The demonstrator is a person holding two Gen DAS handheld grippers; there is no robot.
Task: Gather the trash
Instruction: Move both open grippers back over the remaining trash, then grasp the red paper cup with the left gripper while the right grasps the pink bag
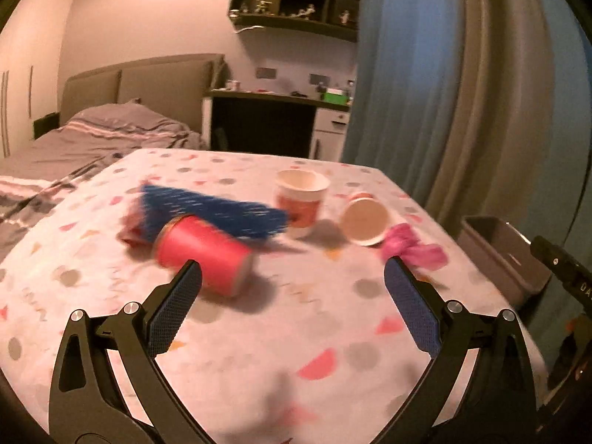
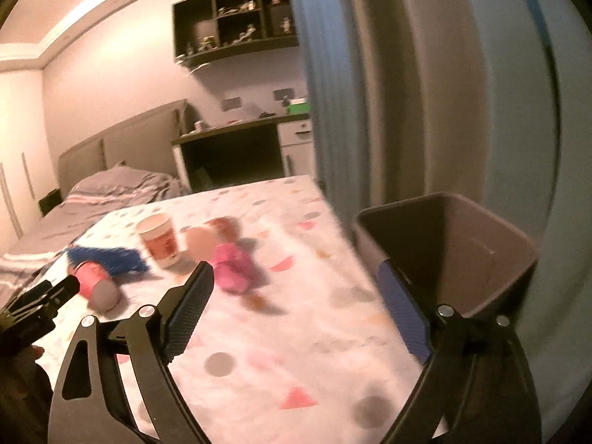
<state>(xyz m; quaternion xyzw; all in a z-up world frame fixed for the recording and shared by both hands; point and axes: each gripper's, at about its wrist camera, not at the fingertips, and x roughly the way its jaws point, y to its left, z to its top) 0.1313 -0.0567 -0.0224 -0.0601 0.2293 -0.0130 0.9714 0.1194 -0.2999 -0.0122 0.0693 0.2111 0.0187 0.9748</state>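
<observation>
Left wrist view: the left gripper [image 1: 292, 281] hangs over the counter [image 1: 259, 333], its fingers [image 1: 174, 310] spread wide with nothing between them. A red cup [image 1: 205, 255] lies on its side just beyond the left finger, touching a blue mesh piece [image 1: 214, 209] behind it. Toward the far edge a white and orange cup [image 1: 301, 198] stands upright; a second cup [image 1: 364, 220] lies tipped beside it, and a pink wad [image 1: 410, 246] sits near the right edge. A grey bin [image 1: 507, 259] stands off that edge.

Right wrist view: the right gripper [image 2: 296, 277] also has its fingers [image 2: 188, 314] wide apart and empty. The bin [image 2: 481, 251] stands just past the counter's [image 2: 296, 351] right edge, behind the right finger. The pink wad [image 2: 233, 266] lies just beyond the left finger, with the upright cup [image 2: 161, 242] and the red cup [image 2: 96, 281] further left.
</observation>
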